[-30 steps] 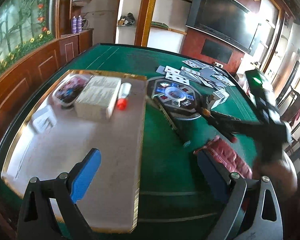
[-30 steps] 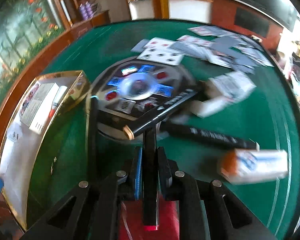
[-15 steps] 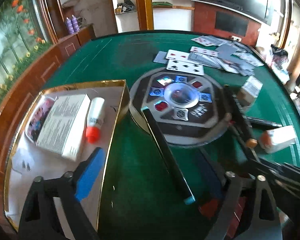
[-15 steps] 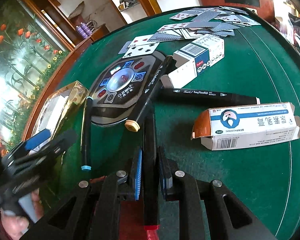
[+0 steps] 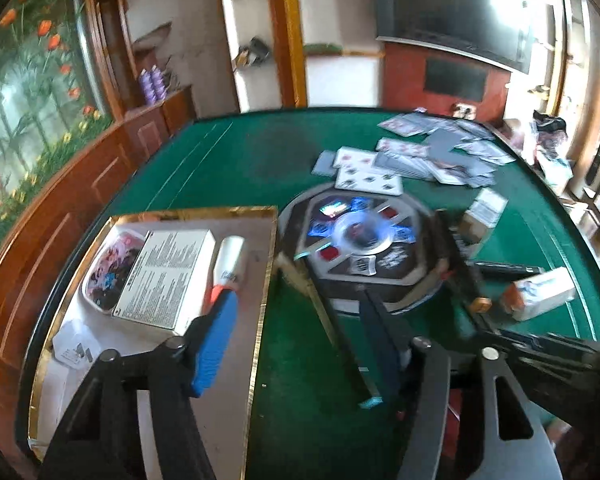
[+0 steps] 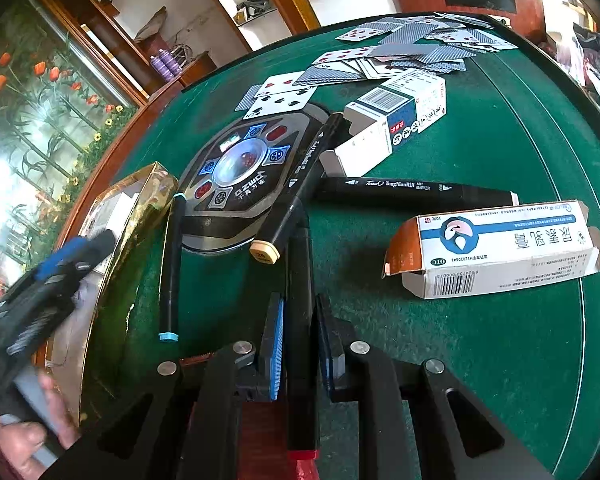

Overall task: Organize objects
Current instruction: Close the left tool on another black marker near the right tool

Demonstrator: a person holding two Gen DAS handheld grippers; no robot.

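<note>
Motion-blurred markers (image 5: 340,320) and medicine box (image 5: 540,296); gold tray's (image 6: 148,196) contents mostly hidden.

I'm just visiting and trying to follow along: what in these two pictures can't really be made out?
- Left wrist view: motion blur smears the round dice console, so its labels are unreadable.
- Left wrist view: the right tongs are a dark blur, cut off by the edge.
- Right wrist view: the gold tray shows mostly its wall; the left tongs hide its contents.
- Right wrist view: the far end of the held marker is hidden behind the beige-capped marker.

Flower mural (image 5: 24,92), white shelves (image 5: 256,36), wall television (image 5: 452,12)
</note>
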